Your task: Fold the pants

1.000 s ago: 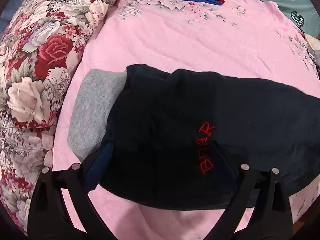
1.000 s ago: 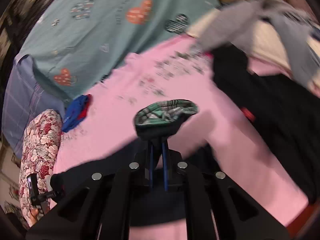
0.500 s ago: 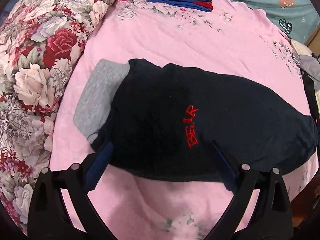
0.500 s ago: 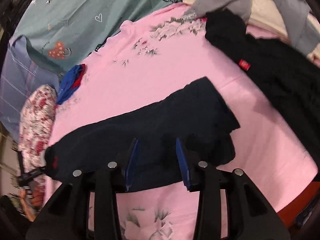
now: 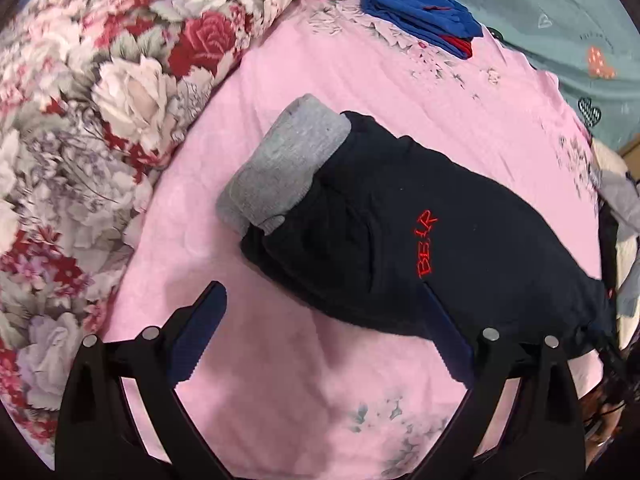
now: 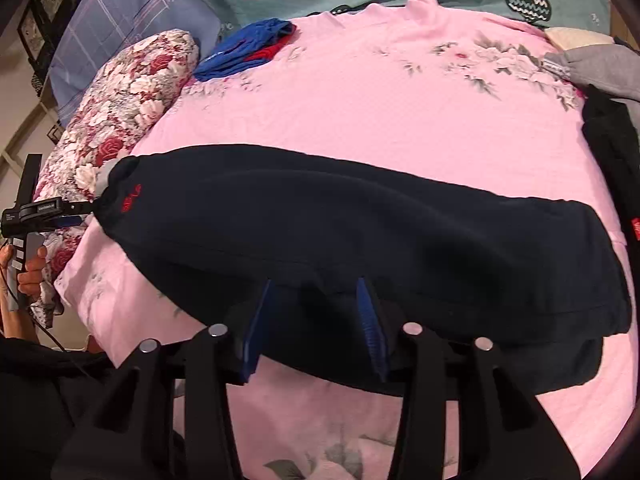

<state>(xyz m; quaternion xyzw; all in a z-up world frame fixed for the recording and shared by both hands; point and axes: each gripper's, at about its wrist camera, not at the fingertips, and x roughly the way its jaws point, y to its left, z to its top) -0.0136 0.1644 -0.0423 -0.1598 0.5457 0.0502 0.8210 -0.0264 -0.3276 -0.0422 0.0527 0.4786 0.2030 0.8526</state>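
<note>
Pants (image 5: 420,240) lie lengthwise on the bed (image 5: 340,80); both tongs, left (image 5: 324,336) and right (image 6: 316,320), gape empty, so pinch the 3 o'clock hem through both layers.

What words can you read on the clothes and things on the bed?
"BEAR": red stitching on the dark pants, read sideways; the A is broken up.
White print on the folded blue garment: upside down, too blurred to read.
Red tag on the black garment at the right edge: too small to read.
Label on the left gripper: too small.
</note>
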